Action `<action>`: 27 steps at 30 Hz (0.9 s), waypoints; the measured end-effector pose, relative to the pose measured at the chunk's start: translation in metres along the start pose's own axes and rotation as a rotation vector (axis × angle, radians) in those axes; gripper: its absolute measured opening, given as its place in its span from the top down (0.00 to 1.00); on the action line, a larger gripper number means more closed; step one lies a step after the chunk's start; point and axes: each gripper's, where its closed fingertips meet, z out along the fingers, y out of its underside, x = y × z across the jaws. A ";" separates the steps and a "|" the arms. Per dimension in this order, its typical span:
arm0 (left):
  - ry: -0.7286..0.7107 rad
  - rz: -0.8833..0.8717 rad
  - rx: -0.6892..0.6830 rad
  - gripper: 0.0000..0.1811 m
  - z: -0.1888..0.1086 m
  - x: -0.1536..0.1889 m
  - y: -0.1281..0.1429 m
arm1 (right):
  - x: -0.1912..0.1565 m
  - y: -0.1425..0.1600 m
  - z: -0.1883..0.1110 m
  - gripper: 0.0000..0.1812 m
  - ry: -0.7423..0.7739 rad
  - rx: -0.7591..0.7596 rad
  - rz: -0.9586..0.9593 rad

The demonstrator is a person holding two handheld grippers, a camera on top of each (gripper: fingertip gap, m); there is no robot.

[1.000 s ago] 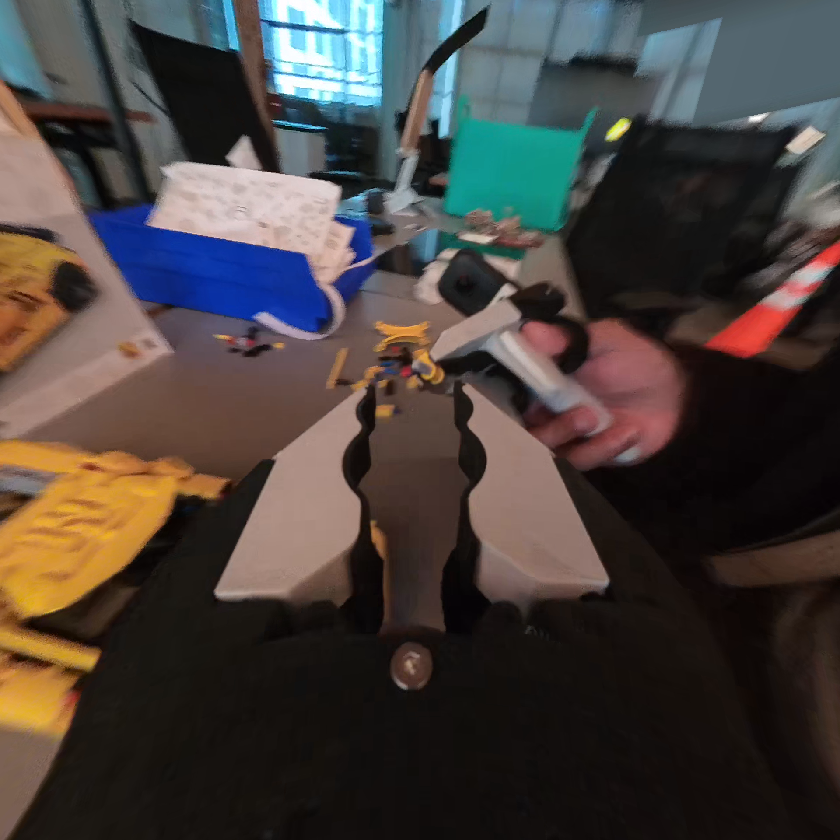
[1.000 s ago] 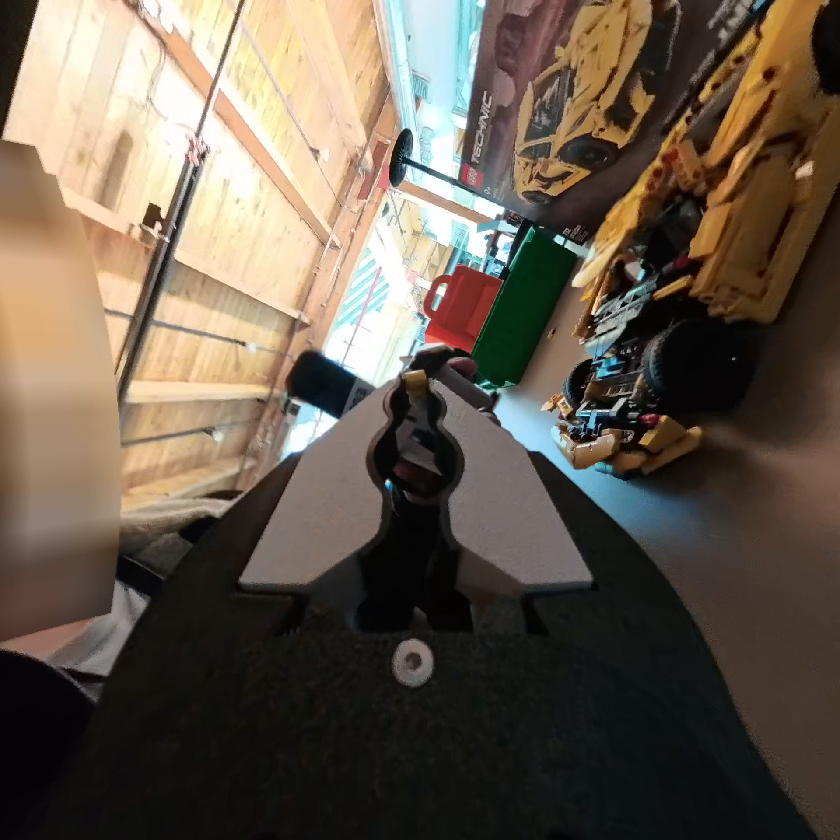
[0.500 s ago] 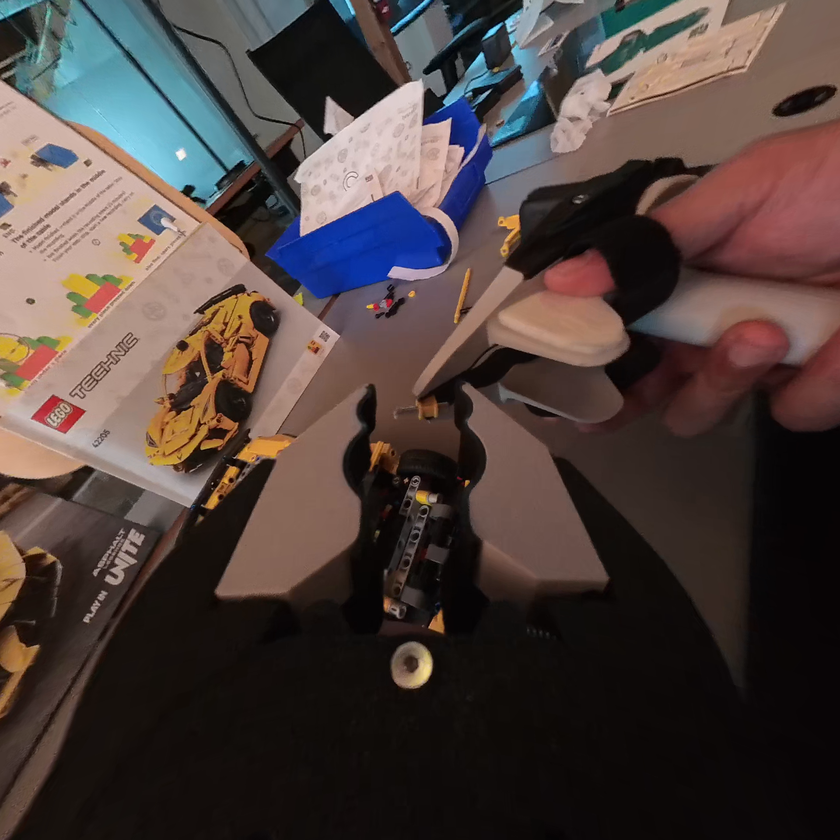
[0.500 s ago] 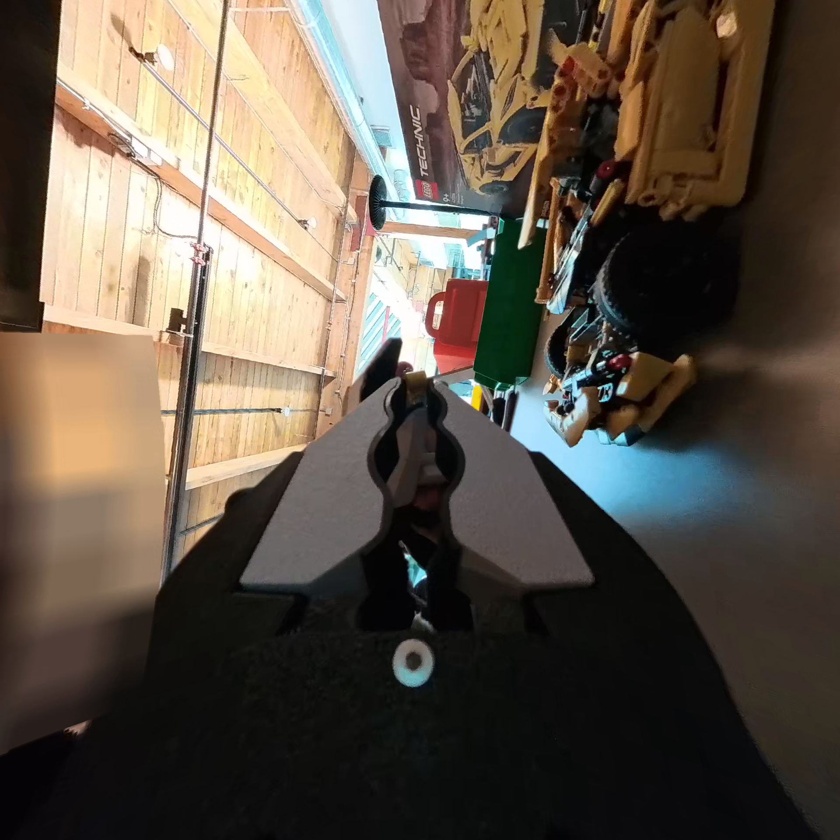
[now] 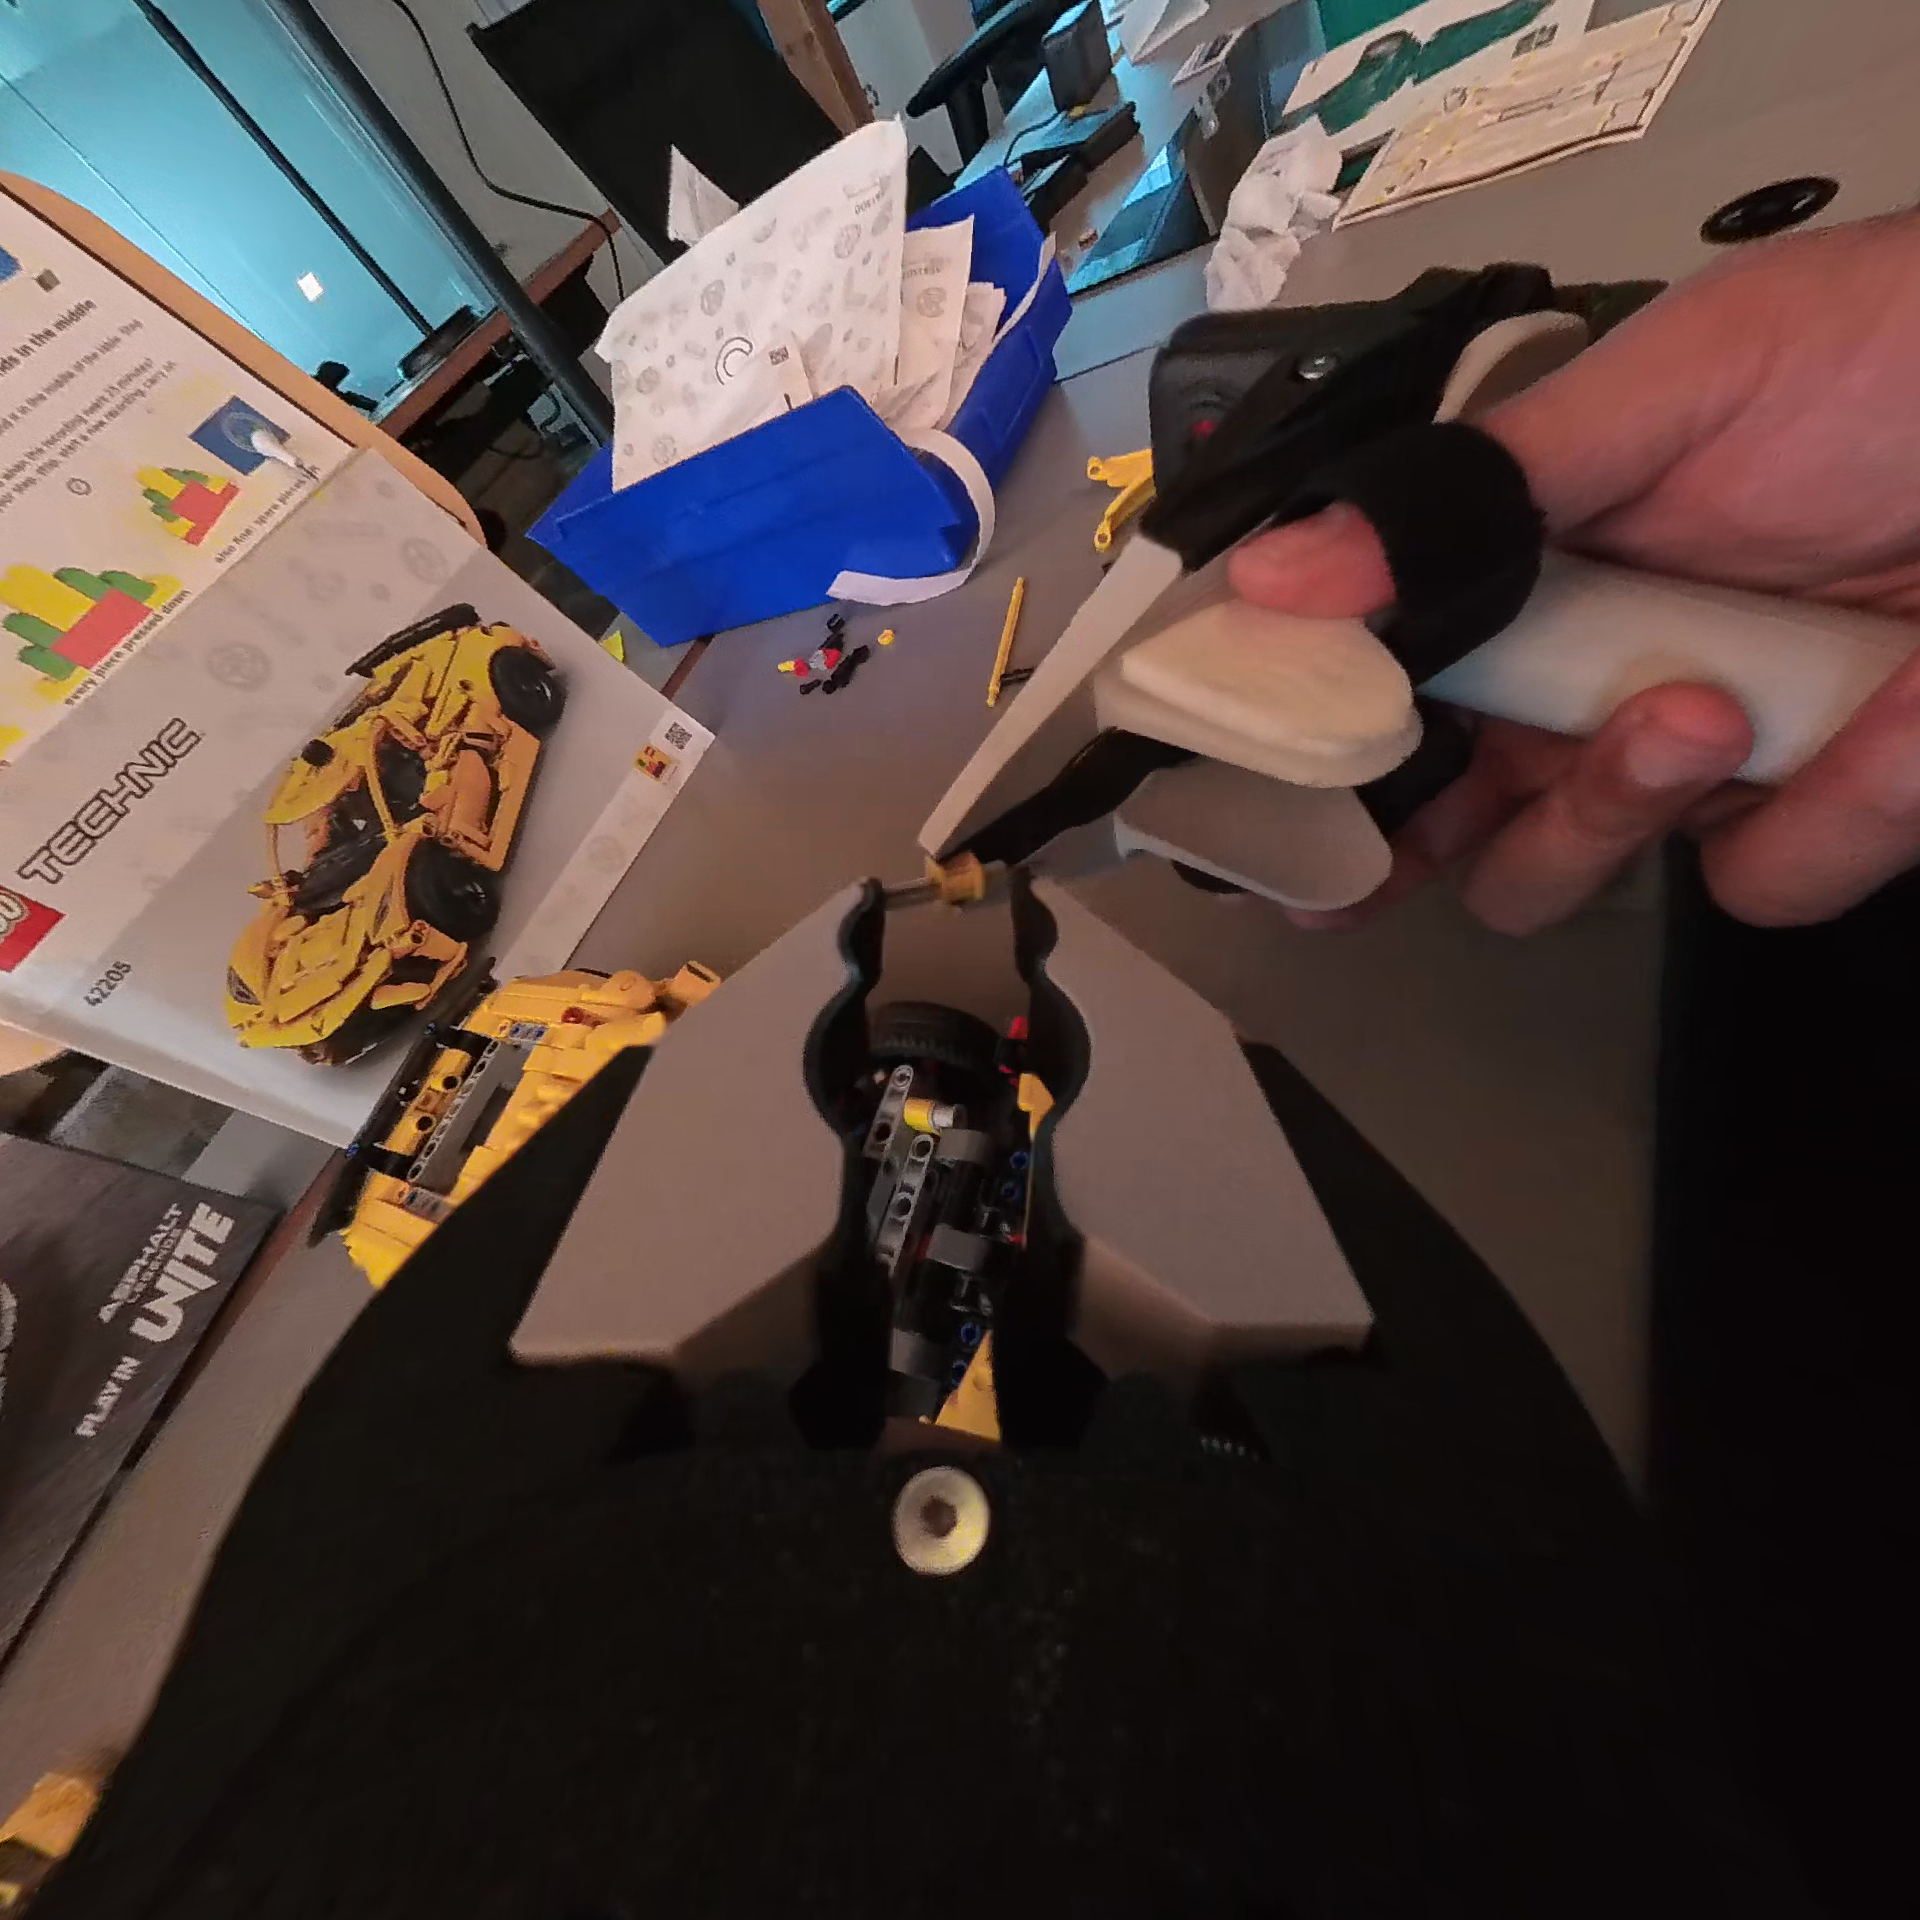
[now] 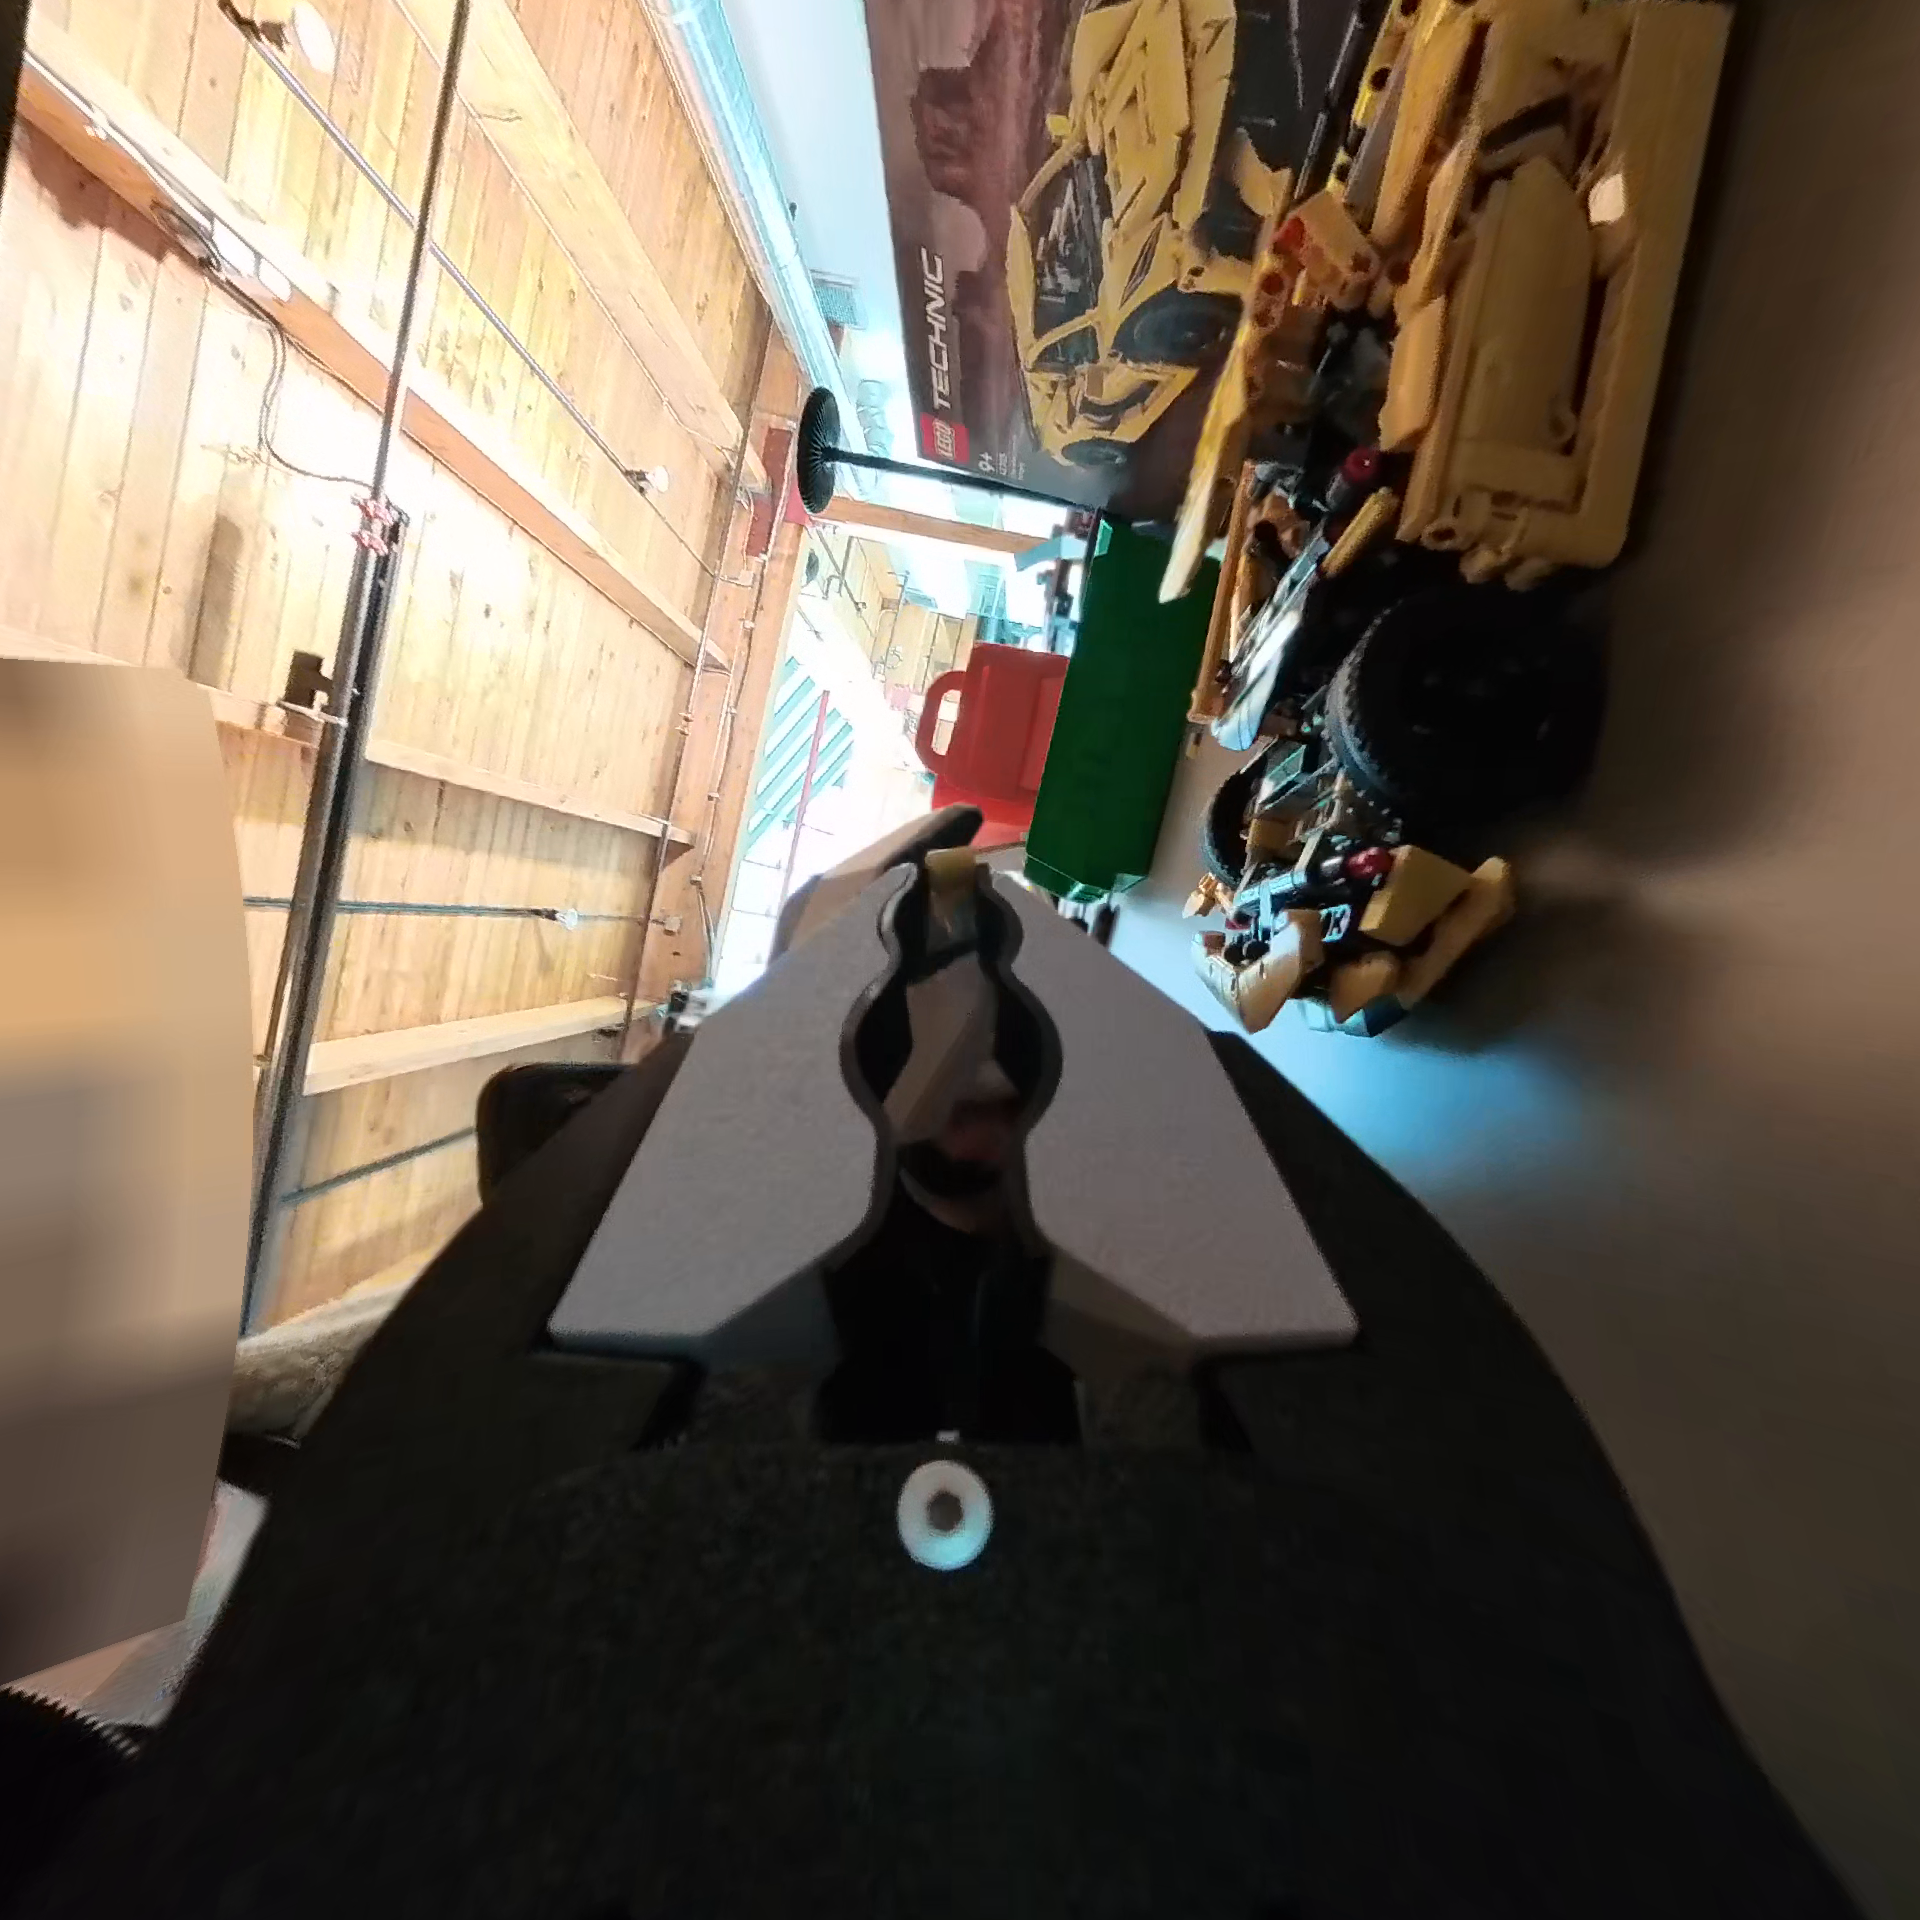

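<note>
My left gripper is open and points down over a yellow and black brick-built toy car, whose black and grey inner frame shows between its fingers. My right gripper is shut on a small yellow piece with a grey pin. In the left wrist view the right gripper, held by a hand, brings that yellow piece right at my left fingertips. The right wrist view is turned on its side and shows the car to the right on the grey table.
A booklet with a car picture lies left of the car. A blue bin with paper bags stands behind, with loose small pieces and a yellow rod before it. A car box, green bin and red container stand farther off. Only a small space, under 4 cm, lies between the two pairs of fingers.
My left gripper has swung down from facing across the table to hang over the car. The right gripper has brought the yellow piece up to the left fingertips and stays shut on it.
</note>
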 end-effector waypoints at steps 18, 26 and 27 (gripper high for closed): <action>0.200 -0.165 0.147 0.98 -0.011 0.015 -0.017 | -0.018 0.011 -0.016 0.97 -0.005 -0.282 -0.444; 0.311 -0.318 0.158 0.90 -0.013 0.023 -0.017 | -0.003 0.015 -0.030 0.97 0.224 -0.487 -0.781; 0.382 -0.413 0.185 0.90 -0.017 0.023 -0.021 | -0.001 0.012 -0.034 0.97 0.253 -0.509 -0.830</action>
